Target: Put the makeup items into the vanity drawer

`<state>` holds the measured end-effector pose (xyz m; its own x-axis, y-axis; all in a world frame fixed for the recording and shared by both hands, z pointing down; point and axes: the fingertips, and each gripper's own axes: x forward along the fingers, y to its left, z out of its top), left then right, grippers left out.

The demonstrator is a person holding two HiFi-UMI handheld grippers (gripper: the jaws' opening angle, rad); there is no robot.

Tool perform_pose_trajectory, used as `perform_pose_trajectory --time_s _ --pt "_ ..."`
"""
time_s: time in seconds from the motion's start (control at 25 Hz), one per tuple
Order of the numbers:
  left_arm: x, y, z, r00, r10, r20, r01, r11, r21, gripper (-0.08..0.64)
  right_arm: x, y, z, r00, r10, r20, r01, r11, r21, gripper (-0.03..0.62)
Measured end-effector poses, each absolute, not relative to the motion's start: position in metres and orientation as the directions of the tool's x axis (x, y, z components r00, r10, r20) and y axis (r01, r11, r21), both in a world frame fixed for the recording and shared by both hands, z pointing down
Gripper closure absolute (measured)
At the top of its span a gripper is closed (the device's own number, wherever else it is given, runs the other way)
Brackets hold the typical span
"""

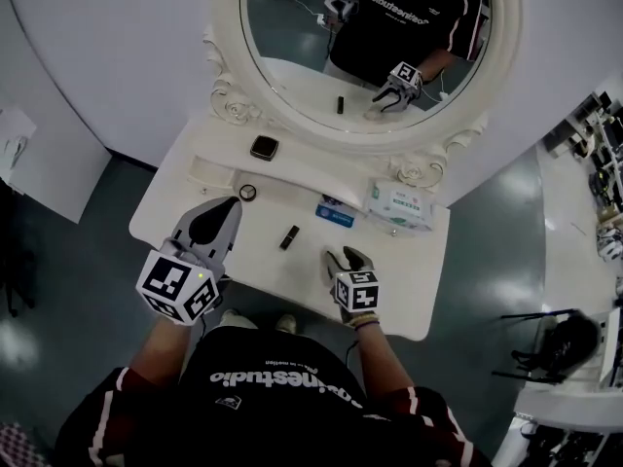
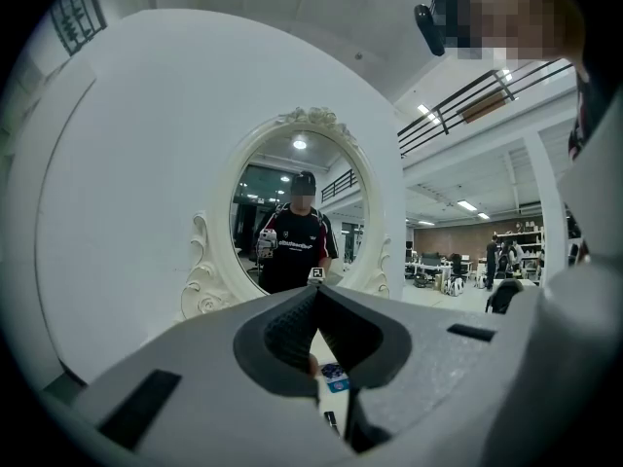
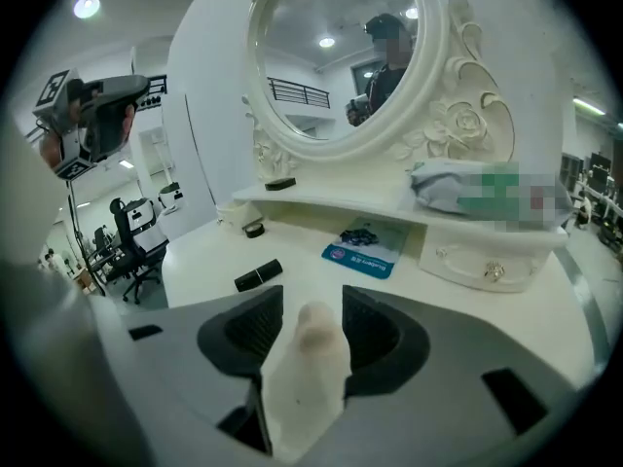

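Right hand-held gripper [image 1: 348, 258] slants down over the vanity top [image 1: 268, 275], jaws apart.

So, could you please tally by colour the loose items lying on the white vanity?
Black or dark: 3 (black lipstick tube, small round black pot, dark square compact)
Blue: 1 (flat blue packet)
White and green: 1 (soft white-and-green wipes pack)
Total: 5

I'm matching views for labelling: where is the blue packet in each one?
Head view: blue packet at tabletop centre.
Left gripper view: blue packet low centre, through the jaw gap.
Right gripper view: blue packet centre, left of the drawer.
Shared landmark: the oval mirror.
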<state>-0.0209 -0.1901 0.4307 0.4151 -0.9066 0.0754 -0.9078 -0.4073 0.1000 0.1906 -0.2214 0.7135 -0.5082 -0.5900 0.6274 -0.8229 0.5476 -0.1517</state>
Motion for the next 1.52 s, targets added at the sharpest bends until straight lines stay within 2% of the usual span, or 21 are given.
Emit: perform_pose_trajectory --time_s 0.84,1.04,1.52 --pt "-0.018 -0.185 0.439 0.397 -0.911 0.115 -0.917 -0.39 0.082 0.555 0.193 -0.216 0.763 -0.479 -0.525 0.703 -0.824 0.546 -0.154 0.402" --pt "-0.021 -0.183 0.438 0.387 -0.915 0.114 -0.922 -0.38 0.076 0.555 0.194 -0.219 0.756 -0.479 -0.55 0.684 -0.828 0.542 -0.144 0.446" --pt "-0.021 -0.184 0.43 0.381 -0.92 0.095 -0.924 -0.375 0.072 0.555 0.199 -0.226 0.732 -0.483 -0.589 0.648 -0.833 0.538 -0.131 0.453"
